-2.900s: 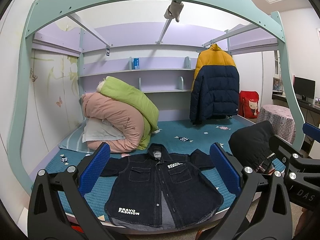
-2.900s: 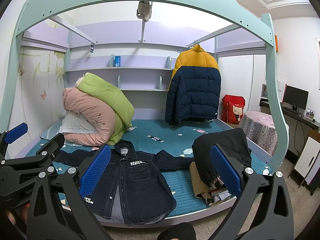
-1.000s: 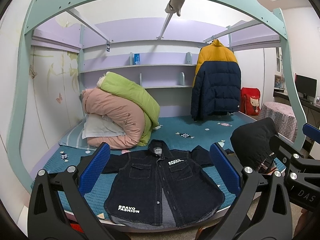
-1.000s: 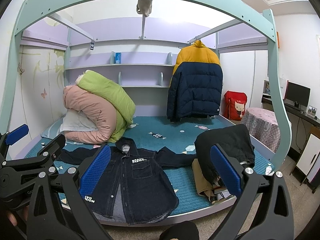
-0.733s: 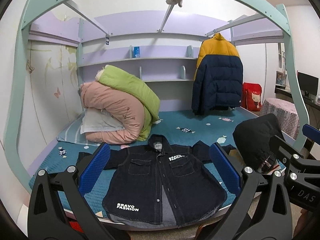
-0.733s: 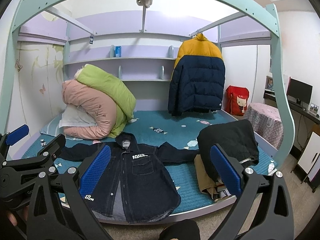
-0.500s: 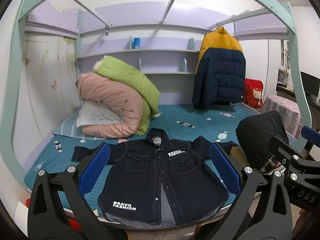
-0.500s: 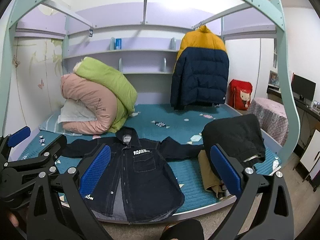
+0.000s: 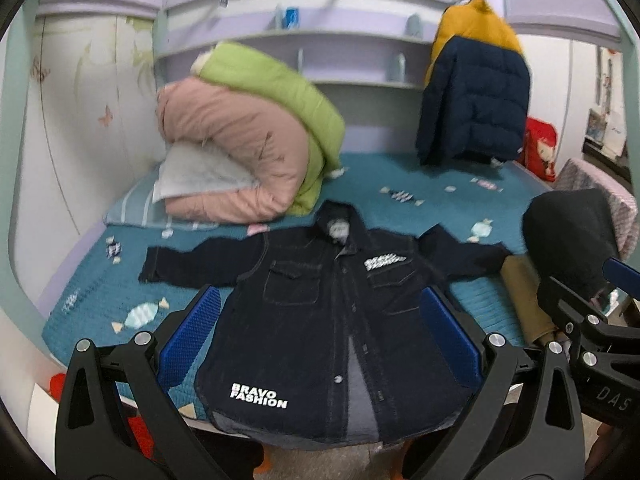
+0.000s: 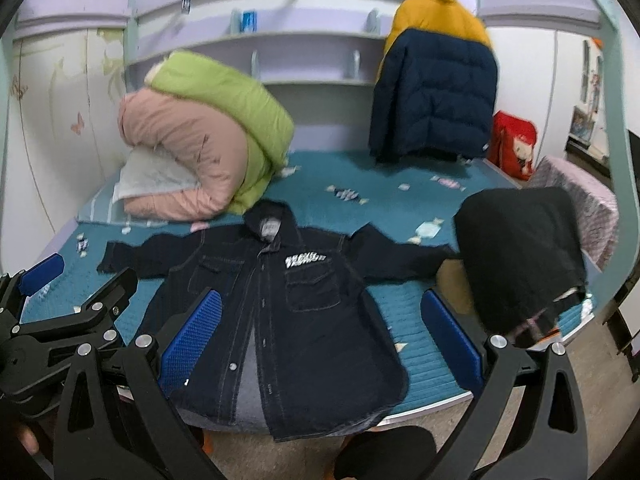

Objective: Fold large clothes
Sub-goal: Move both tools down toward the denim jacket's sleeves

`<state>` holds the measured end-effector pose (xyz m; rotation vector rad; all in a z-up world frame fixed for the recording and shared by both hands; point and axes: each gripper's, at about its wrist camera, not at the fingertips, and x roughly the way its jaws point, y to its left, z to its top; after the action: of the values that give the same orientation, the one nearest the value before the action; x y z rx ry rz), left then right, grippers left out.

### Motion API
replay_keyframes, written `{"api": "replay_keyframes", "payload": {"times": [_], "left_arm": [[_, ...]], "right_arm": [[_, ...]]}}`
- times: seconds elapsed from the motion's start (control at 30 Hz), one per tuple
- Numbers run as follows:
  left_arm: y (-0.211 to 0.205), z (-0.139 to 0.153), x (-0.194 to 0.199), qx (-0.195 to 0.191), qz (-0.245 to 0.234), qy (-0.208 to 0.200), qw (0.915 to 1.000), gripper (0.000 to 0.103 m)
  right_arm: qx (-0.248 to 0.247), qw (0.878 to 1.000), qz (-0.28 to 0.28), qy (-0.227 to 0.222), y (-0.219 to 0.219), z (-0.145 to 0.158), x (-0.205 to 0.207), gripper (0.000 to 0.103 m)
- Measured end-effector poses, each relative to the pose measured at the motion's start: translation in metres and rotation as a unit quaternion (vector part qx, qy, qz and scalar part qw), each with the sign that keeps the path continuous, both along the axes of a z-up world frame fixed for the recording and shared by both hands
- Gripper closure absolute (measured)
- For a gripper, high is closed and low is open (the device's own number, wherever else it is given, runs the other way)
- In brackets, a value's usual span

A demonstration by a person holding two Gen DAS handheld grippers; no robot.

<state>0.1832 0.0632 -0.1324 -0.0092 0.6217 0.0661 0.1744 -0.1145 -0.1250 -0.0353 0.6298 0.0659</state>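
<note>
Left gripper [image 9: 320, 336]: jaws spread wide, blue pads [image 9: 188, 334] facing each other, nothing between them; level, pointing forward. Right gripper [image 10: 320, 336]: jaws likewise spread wide, nothing held, level, pointing forward. The two sit side by side, close, each visible at the other's frame edge.

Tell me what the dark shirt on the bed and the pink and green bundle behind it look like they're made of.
Dark shirt: probably denim, matte, with pale contrast stitching on its pockets. Pink and green bundle: likely padded quilts, soft and puffy, stitched in places; the fabric itself is unclear.
</note>
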Motion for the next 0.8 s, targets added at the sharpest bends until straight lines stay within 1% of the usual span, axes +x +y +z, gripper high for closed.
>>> {"api": "replay_keyframes", "payload": {"times": [0.1, 0.23, 0.33, 0.4, 0.43, 0.47, 0.57, 0.67, 0.7, 0.73, 0.8], "left_arm": [[0.019, -0.023, 0.020, -0.007, 0.011, 0.029, 0.9995, 0.004], [0.050, -0.061, 0.050, -0.037, 0.022, 0.072, 0.9965, 0.004], [0.084, -0.099, 0.081, -0.075, 0.029, 0.116, 0.9899, 0.004], [0.114, -0.125, 0.100, -0.117, 0.037, 0.137, 0.9829, 0.004], [0.125, -0.133, 0.107, -0.130, 0.042, 0.143, 0.9802, 0.004], [0.143, -0.145, 0.118, -0.138, 0.051, 0.148, 0.9780, 0.004], [0.196, -0.173, 0.149, -0.139, 0.082, 0.159, 0.9741, 0.004], [0.260, -0.199, 0.180, -0.145, 0.133, 0.160, 0.9673, 0.004], [0.279, -0.207, 0.189, -0.147, 0.150, 0.162, 0.9641, 0.004], [0.307, -0.219, 0.201, -0.157, 0.172, 0.169, 0.9577, 0.004], [0.350, -0.236, 0.215, -0.194, 0.193, 0.171, 0.9467, 0.004]], "right_arm": [[-0.001, 0.999, 0.015, 0.028, 0.015, -0.019, 0.024, 0.007], [-0.005, 0.997, 0.039, 0.070, 0.045, -0.052, 0.064, 0.007], [-0.007, 0.992, 0.061, 0.106, 0.072, -0.083, 0.097, 0.007], [-0.008, 0.988, 0.077, 0.131, 0.091, -0.104, 0.119, 0.007], [-0.010, 0.986, 0.083, 0.143, 0.101, -0.115, 0.130, 0.007], [-0.013, 0.984, 0.091, 0.152, 0.111, -0.125, 0.141, 0.007], [-0.019, 0.979, 0.108, 0.173, 0.137, -0.155, 0.171, 0.007], [-0.019, 0.975, 0.115, 0.190, 0.150, -0.182, 0.199, 0.007], [-0.017, 0.975, 0.113, 0.193, 0.152, -0.189, 0.206, 0.007], [-0.018, 0.975, 0.109, 0.194, 0.152, -0.194, 0.213, 0.007], [-0.019, 0.975, 0.097, 0.197, 0.146, -0.207, 0.225, 0.007]]}}
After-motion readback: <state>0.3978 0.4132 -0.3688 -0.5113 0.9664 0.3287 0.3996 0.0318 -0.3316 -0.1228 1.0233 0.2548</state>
